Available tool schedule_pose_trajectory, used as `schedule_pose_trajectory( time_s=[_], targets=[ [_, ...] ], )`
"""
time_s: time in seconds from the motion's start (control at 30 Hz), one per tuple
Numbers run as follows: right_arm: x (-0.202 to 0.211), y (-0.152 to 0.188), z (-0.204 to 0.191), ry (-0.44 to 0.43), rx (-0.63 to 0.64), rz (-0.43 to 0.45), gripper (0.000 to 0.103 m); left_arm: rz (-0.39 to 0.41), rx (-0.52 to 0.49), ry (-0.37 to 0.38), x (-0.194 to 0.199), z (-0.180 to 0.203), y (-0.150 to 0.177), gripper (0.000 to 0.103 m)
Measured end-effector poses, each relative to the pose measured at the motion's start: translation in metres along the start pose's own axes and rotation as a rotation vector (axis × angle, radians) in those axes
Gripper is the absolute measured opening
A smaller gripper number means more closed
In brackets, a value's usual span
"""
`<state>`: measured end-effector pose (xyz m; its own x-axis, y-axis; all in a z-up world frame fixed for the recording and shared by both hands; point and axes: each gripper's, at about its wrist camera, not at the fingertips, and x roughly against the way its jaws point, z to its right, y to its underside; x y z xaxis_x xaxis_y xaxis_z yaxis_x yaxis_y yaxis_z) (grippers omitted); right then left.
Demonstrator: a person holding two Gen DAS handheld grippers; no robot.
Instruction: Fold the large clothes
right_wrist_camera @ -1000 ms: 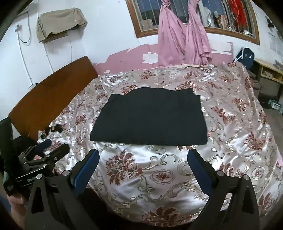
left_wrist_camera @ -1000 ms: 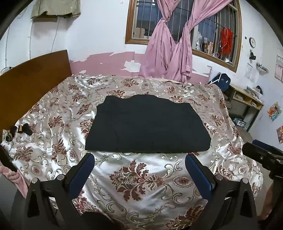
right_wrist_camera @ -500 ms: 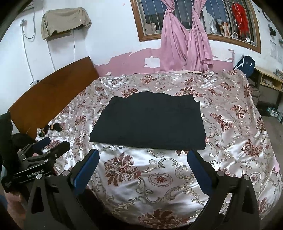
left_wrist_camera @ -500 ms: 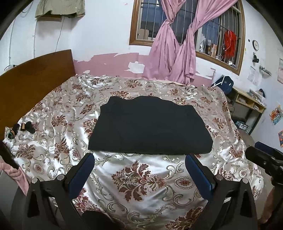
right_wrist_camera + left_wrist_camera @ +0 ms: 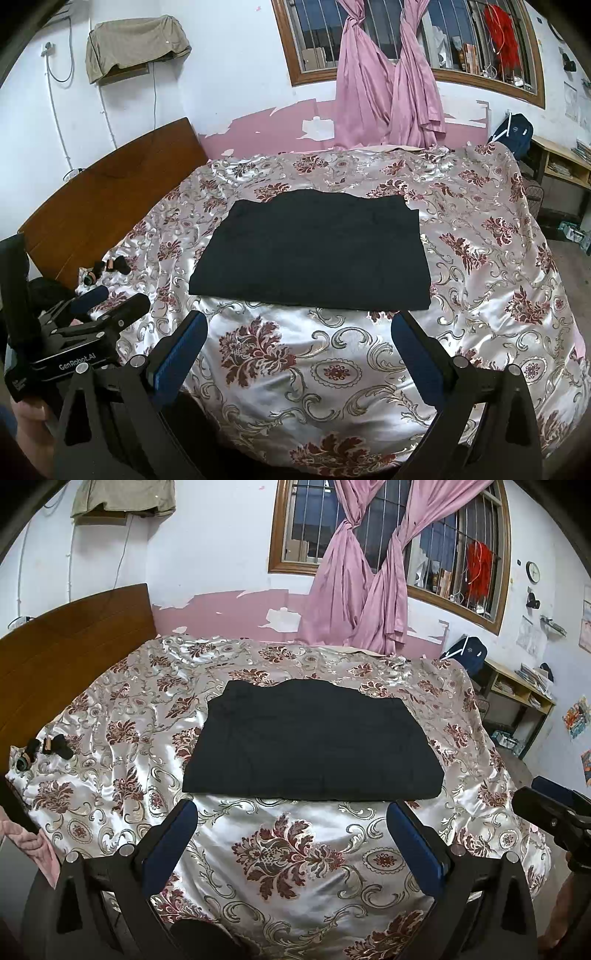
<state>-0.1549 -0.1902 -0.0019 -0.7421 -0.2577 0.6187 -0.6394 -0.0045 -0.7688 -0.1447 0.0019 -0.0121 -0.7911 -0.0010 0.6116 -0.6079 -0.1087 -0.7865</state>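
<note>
Pulling slightly back from the bed since a second ago, the left gripper (image 5: 291, 830) and right gripper (image 5: 299, 339) hang spread and empty, leaving the folded black garment (image 5: 314, 742) flat mid-bedspread (image 5: 295, 856), seemingly finished.

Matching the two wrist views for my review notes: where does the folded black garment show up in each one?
Left wrist: the black garment lies flat mid-frame on the bedspread, just beyond the open jaws.
Right wrist: the garment is again mid-frame, slightly higher, past the open jaws.
Shared landmark: the pink curtains hang at the window behind the bed in both.
</note>
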Motion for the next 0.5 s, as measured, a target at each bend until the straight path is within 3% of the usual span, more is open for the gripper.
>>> schedule_pose_trajectory(
  time_s=[0.5],
  targets=[
    [0.0005, 0.0007, 0.0013, -0.003, 0.003, 0.003, 0.098, -0.002, -0.005, 0.0, -0.0011, 0.0017, 0.0018, 0.103]
  ],
)
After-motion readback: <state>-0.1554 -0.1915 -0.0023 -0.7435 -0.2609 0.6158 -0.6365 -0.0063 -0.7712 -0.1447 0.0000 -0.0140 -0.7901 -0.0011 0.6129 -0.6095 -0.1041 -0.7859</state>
